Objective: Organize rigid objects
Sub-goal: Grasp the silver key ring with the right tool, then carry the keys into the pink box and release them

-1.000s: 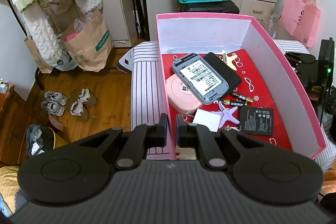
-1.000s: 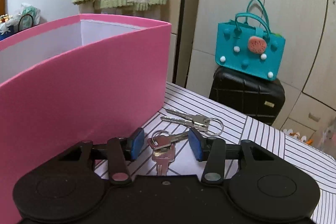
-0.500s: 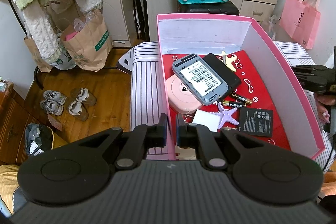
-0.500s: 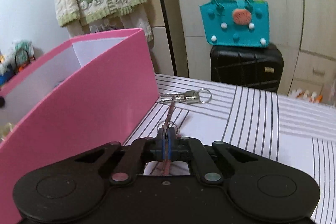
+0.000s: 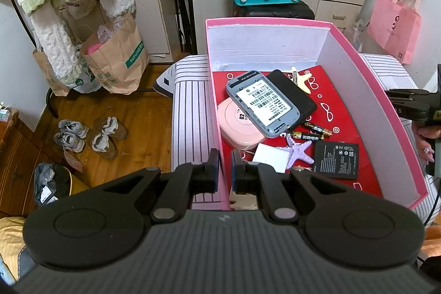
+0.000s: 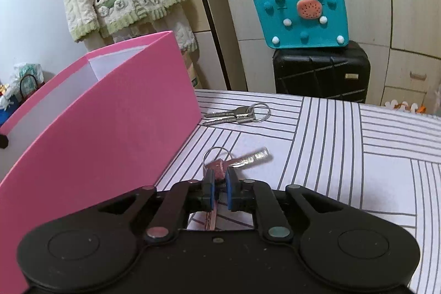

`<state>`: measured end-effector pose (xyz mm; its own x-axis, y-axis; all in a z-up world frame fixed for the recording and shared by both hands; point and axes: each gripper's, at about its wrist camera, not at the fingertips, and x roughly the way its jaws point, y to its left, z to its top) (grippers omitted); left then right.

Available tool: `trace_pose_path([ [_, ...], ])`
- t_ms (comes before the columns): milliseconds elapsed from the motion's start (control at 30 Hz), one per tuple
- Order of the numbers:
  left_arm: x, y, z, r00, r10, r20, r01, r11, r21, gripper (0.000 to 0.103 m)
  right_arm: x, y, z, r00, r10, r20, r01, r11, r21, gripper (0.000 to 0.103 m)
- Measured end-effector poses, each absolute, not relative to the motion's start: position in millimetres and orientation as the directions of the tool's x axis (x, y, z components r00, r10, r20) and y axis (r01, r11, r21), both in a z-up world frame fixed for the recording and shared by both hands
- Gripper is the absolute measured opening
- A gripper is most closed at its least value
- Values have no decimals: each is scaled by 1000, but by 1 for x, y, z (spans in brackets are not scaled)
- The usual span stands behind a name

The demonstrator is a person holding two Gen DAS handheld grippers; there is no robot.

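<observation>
The left hand-held gripper (image 5: 223, 170) is nearly shut, its fingers clamped on the near wall of the pink box (image 5: 380, 101). Inside, toward 12 o'clock, lie a purple starfish (image 5: 296, 150), a flat black battery (image 5: 336, 159), two AA batteries (image 5: 314, 130) and a grey phone (image 5: 263, 102) atop a pink round case (image 5: 237, 126). The right hand-held gripper (image 6: 219, 185) has just eased open slightly, the pink key (image 6: 217, 172) of a key bunch upright between its pads. Beyond at 12 o'clock, a second key set (image 6: 238, 114) rests on the striped surface (image 6: 358, 150) beside the box.

Teal bag (image 6: 301, 14) atop suitcase (image 6: 321, 72)
</observation>
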<state>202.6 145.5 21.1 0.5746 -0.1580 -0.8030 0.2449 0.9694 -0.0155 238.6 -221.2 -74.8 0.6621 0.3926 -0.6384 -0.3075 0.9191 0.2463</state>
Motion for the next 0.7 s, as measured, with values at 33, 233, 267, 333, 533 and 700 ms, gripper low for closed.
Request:
trace_pose_path([
  [33,203,146,21,575,-159,-803,246,969,-16,8,239,-221,-75,661,395,-638,-311,918,247,16],
  [233,203,145,21,575,-160,-802,246,969,-17,8,233,-214,-71,688,358,-631,-311,931,189,32],
  [267,203,145,21,575,-160,-803,245,969,-17,8,232,-213,-68,696,353,-625,-317,932,174,36],
  [333,203,145,21,574,-159,-803,245,969,-17,8,231,-207,-65,706,351,-615,-339,930,143,44],
  [533,203,146,22,574,-161,-803,245,969,-19,8,235,-190,-73,721,295,-627,-361,932,23,47],
  [700,202,146,21,575,-159,-803,246,969,-16,8,231,-188,-79,755,241,-610,-342,938,-52,46],
])
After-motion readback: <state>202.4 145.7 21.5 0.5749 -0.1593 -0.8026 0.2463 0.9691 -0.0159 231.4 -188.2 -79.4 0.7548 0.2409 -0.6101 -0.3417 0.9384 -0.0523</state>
